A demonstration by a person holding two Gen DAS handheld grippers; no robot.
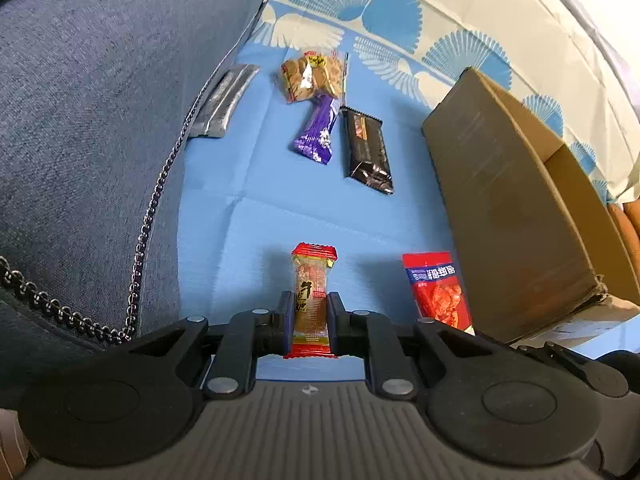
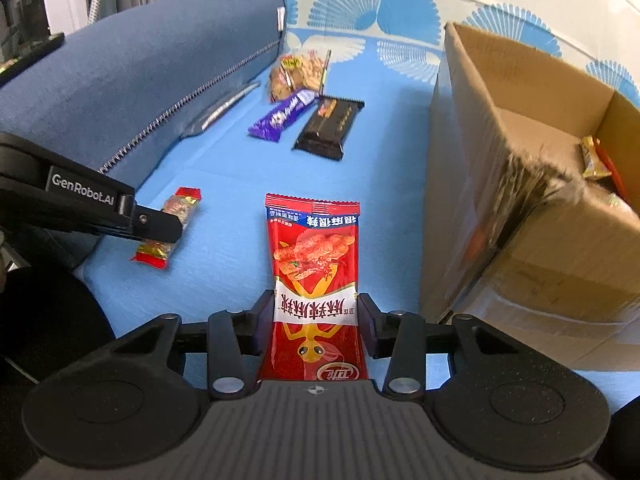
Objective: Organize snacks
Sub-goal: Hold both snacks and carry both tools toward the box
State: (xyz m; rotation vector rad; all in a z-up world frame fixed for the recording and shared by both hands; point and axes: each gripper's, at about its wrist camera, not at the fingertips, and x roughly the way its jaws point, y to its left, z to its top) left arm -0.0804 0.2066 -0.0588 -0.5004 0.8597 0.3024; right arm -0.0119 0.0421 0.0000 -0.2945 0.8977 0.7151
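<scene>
My left gripper [image 1: 310, 314] is shut on a small red-and-gold candy bar [image 1: 313, 280] that points forward just over the blue cloth [image 1: 248, 216]. From the right wrist view the same gripper [image 2: 162, 232] shows side-on at the left, the candy bar [image 2: 180, 204] sticking out of both sides. My right gripper [image 2: 316, 316] is shut on a red spicy snack packet [image 2: 314, 252], its pads pressed on the packet's two long edges. That packet [image 1: 436, 288] lies beside the cardboard box [image 1: 508, 200].
The open cardboard box [image 2: 520, 128] at the right holds some snacks [image 2: 596, 160]. Farther back on the cloth lie a purple bar [image 2: 280, 116], a black packet [image 2: 328, 128], a clear cracker bag [image 2: 296, 70] and a silver packet [image 2: 224, 112]. A blue cushion [image 2: 140, 80] borders the left.
</scene>
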